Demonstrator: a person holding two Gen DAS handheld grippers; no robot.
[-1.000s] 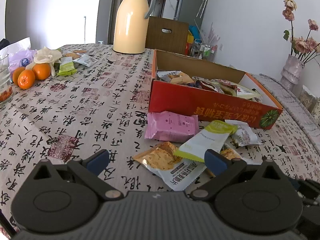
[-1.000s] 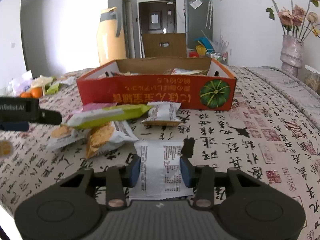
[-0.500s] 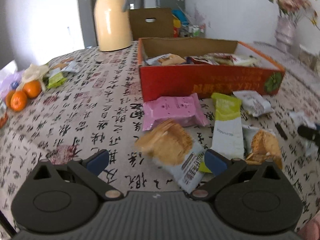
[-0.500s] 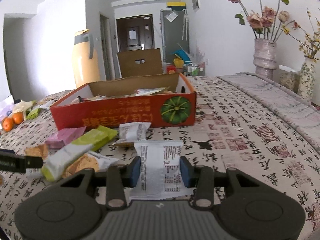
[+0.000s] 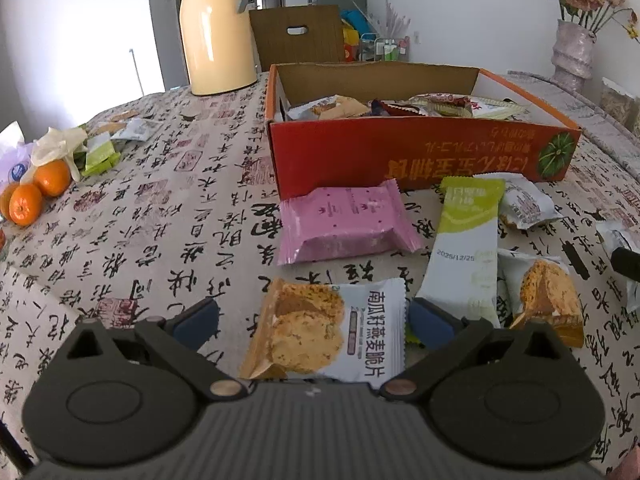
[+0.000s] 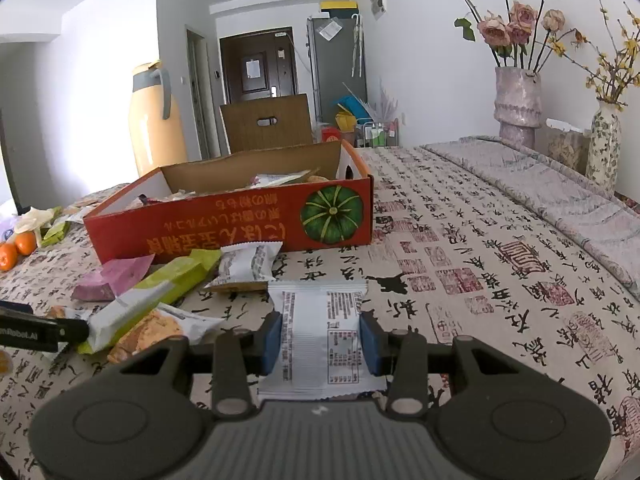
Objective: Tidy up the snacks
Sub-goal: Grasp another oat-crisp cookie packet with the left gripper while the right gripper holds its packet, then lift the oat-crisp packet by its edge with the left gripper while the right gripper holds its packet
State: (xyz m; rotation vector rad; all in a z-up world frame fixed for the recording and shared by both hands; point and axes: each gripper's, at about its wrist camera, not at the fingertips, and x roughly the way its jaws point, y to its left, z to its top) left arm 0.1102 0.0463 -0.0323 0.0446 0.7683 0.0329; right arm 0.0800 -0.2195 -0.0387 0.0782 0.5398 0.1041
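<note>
A red cardboard box with several snacks inside stands on the calligraphy-print tablecloth. Loose packets lie in front of it: a pink packet, a green-and-white stick packet, and an oat crisp packet. My left gripper is open, its blue pads either side of the oat crisp packet without touching it. My right gripper is shut on a white snack packet, printed back up. The left gripper's finger shows at the left edge of the right wrist view.
A yellow thermos jug stands behind the box. Oranges and small packets lie at the table's left. Vases of dried flowers stand at the right rear. Another crisp packet and a white one lie right of the stick.
My left gripper has come down and rolled level over the oat crisp packet, which now sits between its open pads. My right gripper, still holding the white packet, has swung rightward.
</note>
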